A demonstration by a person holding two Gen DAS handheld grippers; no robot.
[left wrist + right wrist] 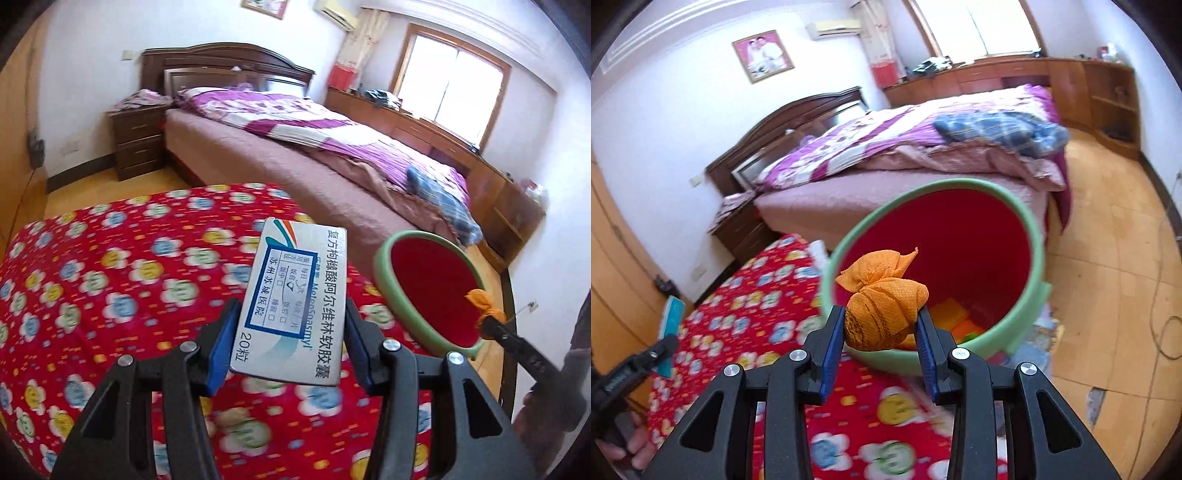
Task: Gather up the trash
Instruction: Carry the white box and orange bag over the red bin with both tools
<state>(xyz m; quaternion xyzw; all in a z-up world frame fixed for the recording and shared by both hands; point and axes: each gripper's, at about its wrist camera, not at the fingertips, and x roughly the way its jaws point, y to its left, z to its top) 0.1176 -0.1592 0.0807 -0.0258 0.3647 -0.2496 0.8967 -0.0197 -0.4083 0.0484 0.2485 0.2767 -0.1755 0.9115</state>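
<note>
The left gripper [290,325] pinches a medicine box [291,301] above the red flowered cloth [110,277]. The right gripper [881,332] pinches an orange wad [882,310] just before the green bin [1027,236] rim

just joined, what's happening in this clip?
A person is collecting trash with two handheld grippers. The left gripper has its fingers shut on a flat medicine box; the right gripper clamps a crumpled orange wad. Both are held above the red floral cloth, near a green bin with a red liner that already holds some scraps. Nothing is dropped in yet.
</note>
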